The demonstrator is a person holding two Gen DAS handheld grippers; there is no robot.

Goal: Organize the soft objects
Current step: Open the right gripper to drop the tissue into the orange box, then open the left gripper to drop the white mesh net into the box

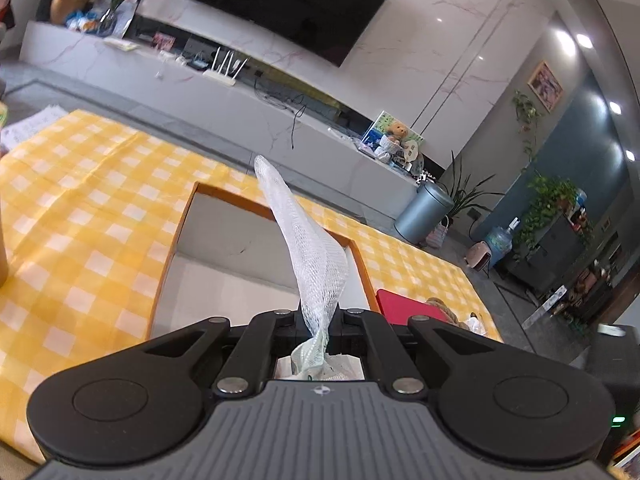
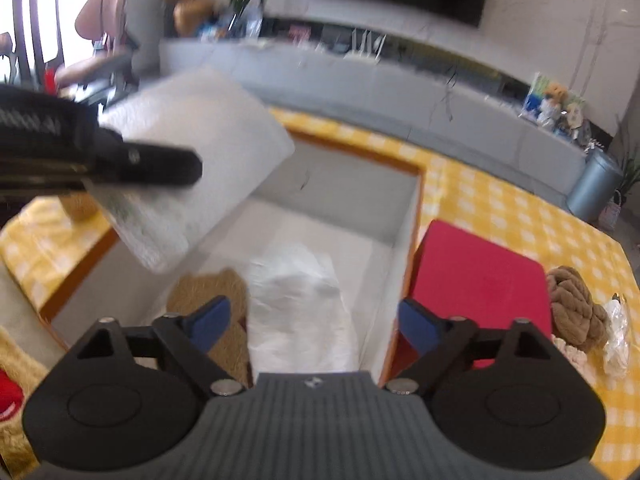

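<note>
Right gripper (image 2: pixel 310 322) fingers spread over crinkled white bag (image 2: pixel 300 304); left gripper (image 1: pixel 318 326) fingers pinching flat mesh-wrapped pad (image 1: pixel 312 248).

Left wrist view: looks forward and down along its gripper, close over the box (image 1: pixel 264 248). Right wrist view: steeper, nearer the box (image 2: pixel 332 208), the left gripper (image 2: pixel 160 168) at ten o'clock. Both share the television (image 1: pixel 280 4) wall at twelve o'clock.
</note>
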